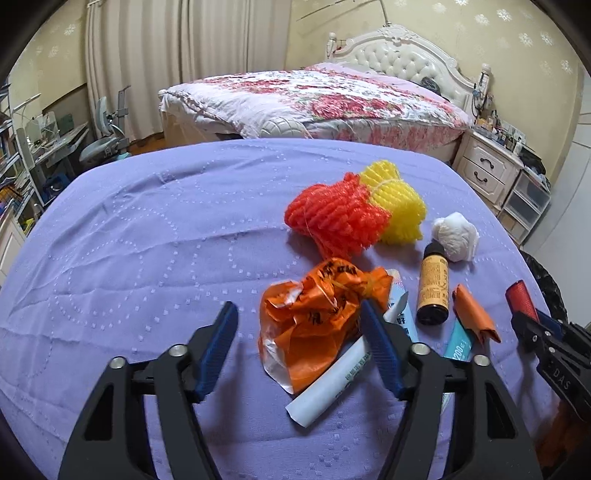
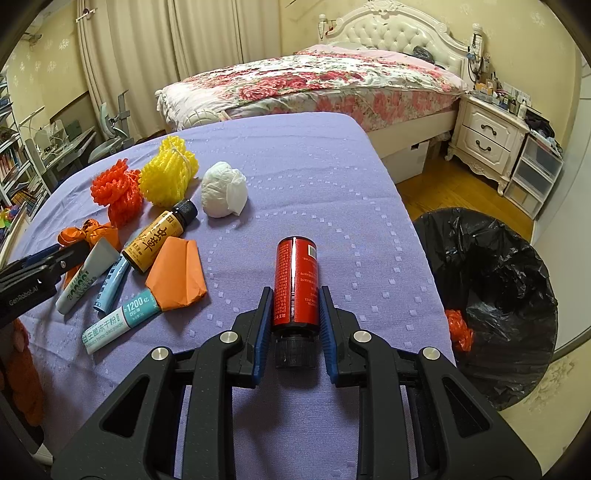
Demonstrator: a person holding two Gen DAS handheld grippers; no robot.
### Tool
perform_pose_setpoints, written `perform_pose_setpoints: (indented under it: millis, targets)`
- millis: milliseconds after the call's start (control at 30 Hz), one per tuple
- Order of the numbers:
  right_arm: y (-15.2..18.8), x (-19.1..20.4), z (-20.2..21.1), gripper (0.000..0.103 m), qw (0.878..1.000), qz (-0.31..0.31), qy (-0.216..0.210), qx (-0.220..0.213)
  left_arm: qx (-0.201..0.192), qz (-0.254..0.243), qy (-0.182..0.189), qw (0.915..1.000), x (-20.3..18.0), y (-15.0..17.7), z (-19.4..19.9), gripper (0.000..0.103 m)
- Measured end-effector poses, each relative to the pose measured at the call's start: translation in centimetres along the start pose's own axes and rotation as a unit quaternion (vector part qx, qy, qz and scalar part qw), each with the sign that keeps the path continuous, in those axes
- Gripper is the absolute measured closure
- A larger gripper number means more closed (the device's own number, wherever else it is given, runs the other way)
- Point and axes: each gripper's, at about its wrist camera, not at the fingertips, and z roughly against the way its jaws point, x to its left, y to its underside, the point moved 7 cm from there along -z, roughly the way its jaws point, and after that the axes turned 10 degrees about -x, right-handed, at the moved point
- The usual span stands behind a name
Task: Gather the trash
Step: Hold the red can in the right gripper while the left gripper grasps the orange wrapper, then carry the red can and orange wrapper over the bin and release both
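Red bottle (image 2: 295, 282) — clamped in right hand-held gripper (image 2: 295, 314).

Beyond my lilac quilted table cover (image 2: 295, 177), a floral bedspread (image 2: 314, 85) drapes the bed beneath its tufted white headboard (image 2: 391, 33); a cluttered white nightstand (image 2: 487, 136) stands beside cream curtains (image 1: 166, 55).

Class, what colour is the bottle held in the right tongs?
Red with a black cap; the bottle shows best in the right wrist view.
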Motion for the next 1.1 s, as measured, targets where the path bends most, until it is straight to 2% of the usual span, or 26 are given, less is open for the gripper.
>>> perform_pose_setpoints:
  millis: [167,200,700,900,1100]
  targets:
    - [0.0,0.0,0.0,0.079,1.000,0.001,0.001,0.000,-0.007,-0.010,0.005,0.9999,-0.4,0.3,0.4,0.059]
    - [0.0,0.0,0.0,0.079,1.000,0.000,0.000,0.000,-0.010,-0.010,0.003,0.9999,-0.3,0.3,0.5,0.069]
    - [0.0,-0.5,0.3,0.080,1.000,-0.004,-0.002,-0.002,-0.073,0.046,-0.027,0.9959,2.6,-1.9,4.5,0.071]
    - [-0.6,-1.2,1.2,0.080,1.000,-0.012,-0.001,-0.018,-0.094,0.060,-0.022,0.9935,2.2,-2.5,6.0,0.071]
    - [-1.0,-2.7,2.5,0.080,0.999,-0.020,0.011,-0.029,-0.106,0.053,0.001,0.9930,-0.2,-2.7,6.6,0.071]
